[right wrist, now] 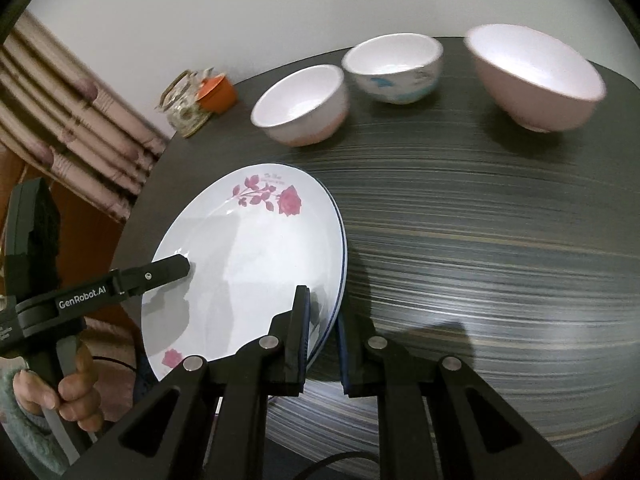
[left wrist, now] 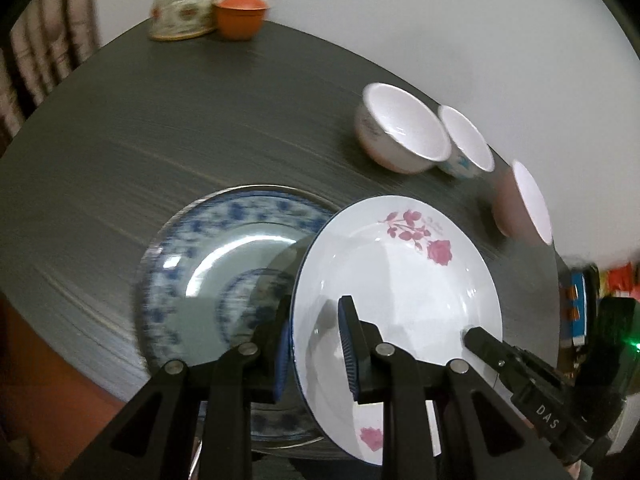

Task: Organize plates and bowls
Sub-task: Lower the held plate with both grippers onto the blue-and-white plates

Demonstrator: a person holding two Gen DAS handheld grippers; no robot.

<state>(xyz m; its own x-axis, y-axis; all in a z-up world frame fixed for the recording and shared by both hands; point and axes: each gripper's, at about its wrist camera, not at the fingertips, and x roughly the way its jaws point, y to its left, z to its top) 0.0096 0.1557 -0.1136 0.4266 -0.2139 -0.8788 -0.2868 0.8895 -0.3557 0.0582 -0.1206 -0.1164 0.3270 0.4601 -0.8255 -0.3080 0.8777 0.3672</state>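
White rose plate [left wrist: 400, 280] held tilted above worktop [left wrist: 200, 128], beside blue-patterned plate [left wrist: 208, 264]; left hand-held gripper [left wrist: 316, 344] and right hand-held gripper [right wrist: 324, 340] each clamped on its rim. Three bowls [right wrist: 300, 104] unstacked at far edge. Judged early: stacking not done.

My left tool [left wrist: 316, 348] and right tool [right wrist: 323, 344] are matte black, with blue ribbed pads and silver pivot screws. White "GenRobot.AI" lettering marks one arm. My sleeve [right wrist: 24, 436] is fuzzy pale green.

White plate [left wrist: 400, 280] with pink roses; blue-and-white patterned plate [left wrist: 192, 248]; dark grey streaked table [left wrist: 200, 120]; orange cup [left wrist: 239, 16]; pink bowl [right wrist: 536, 80].
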